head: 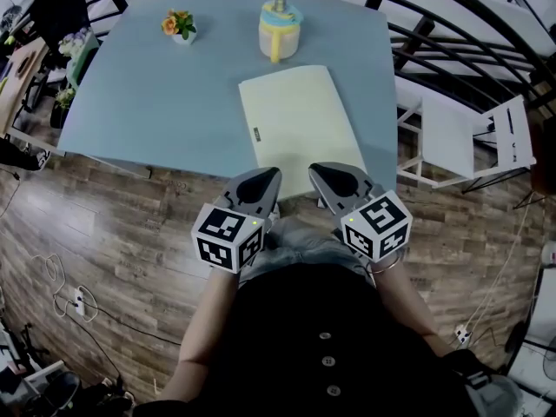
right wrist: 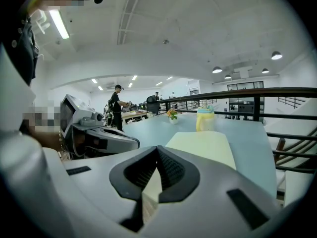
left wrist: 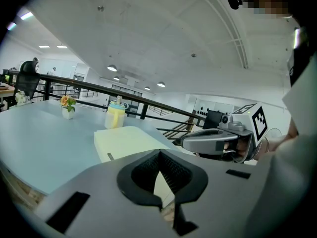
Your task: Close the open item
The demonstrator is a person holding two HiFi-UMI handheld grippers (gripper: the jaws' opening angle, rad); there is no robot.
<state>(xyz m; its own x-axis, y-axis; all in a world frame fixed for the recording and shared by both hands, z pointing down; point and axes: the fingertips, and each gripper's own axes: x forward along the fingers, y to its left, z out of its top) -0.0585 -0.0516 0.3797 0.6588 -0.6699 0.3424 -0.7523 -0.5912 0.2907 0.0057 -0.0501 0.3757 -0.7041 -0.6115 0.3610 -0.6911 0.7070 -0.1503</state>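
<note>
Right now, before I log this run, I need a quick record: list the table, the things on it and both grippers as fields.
table: blue, wood floor around it
folder: pale yellow, lying flat at the near edge
bottle: yellow, upright beyond the folder
flowers: small pot, apart from the bottle
left gripper: shut, empty
right gripper: shut, empty

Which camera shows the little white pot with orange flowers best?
The head view: it looks down on the little white pot with orange flowers, standing clear on the pale blue table. The left gripper view shows it small and far; the right gripper view, tinier still, beside the yellow bottle.
</note>
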